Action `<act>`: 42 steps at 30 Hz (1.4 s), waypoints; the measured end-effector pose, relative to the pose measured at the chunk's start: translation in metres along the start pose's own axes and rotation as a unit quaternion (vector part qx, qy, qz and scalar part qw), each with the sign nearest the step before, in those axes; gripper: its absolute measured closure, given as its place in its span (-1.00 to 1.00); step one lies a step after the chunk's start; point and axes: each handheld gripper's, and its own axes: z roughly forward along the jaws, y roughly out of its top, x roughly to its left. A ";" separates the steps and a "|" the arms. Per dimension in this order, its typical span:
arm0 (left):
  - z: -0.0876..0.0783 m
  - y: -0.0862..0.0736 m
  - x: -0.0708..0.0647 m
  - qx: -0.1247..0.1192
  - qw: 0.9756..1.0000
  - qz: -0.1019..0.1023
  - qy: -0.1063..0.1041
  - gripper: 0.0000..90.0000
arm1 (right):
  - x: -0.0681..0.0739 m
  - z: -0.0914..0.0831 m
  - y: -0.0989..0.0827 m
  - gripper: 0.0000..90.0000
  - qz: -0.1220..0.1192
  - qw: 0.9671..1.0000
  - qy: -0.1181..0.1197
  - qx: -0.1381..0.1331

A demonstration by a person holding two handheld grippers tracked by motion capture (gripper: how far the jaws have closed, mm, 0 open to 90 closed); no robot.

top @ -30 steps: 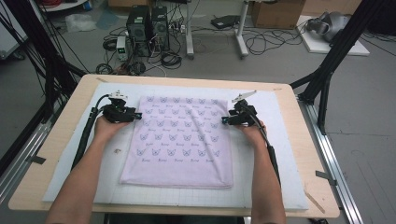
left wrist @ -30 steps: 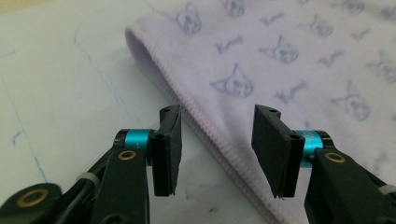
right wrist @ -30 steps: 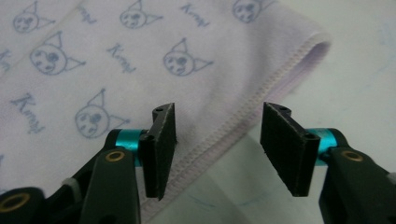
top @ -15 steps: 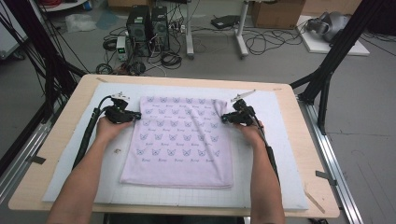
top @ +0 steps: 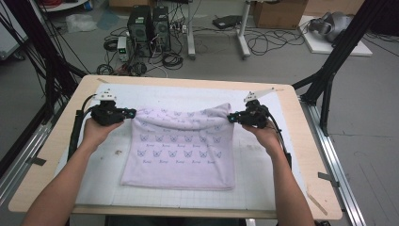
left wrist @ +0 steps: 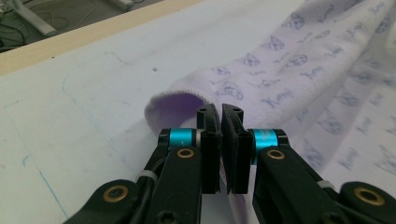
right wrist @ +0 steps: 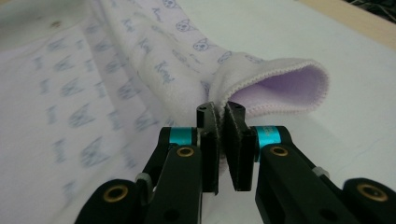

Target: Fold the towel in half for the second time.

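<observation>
A pale lilac towel [top: 181,150] with a small butterfly print lies on the white mat [top: 106,162]; its far edge is raised and sags between my two grippers. My left gripper [top: 133,113] is shut on the towel's far left corner, whose folded hem [left wrist: 180,100] curls just beyond the jaws [left wrist: 220,112]. My right gripper [top: 230,117] has just been closing and now pinches the far right corner, with the hem [right wrist: 280,91] looping out past its jaws [right wrist: 220,109]. The near half of the towel [right wrist: 79,107] rests flat.
The mat covers a wooden table [top: 59,150] with a bare rim all round. Black frame posts [top: 329,70] stand at the far corners. Computer towers [top: 148,26] and cables sit on the floor behind the table.
Both grippers have closed on the towel's far corners and risen. The far edge has come off the mat and moved toward the person, so the towel looks shorter.
</observation>
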 end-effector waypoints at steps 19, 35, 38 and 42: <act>-0.015 -0.037 -0.025 0.062 0.998 0.007 -0.022 0.18 | 0.030 -0.007 -0.044 0.12 0.024 0.999 0.009 0.034; 0.043 -0.019 0.018 0.098 0.993 -0.066 -0.022 -0.04 | -0.020 0.044 -0.035 0.17 0.082 0.994 0.029 0.071; 0.043 -0.020 0.015 0.100 0.994 -0.041 -0.031 0.70 | -0.020 0.047 -0.036 0.79 0.081 0.992 0.065 0.076; 0.029 -0.011 0.006 0.071 0.997 -0.013 -0.031 0.93 | -0.010 0.040 -0.028 0.89 0.050 0.995 0.062 0.063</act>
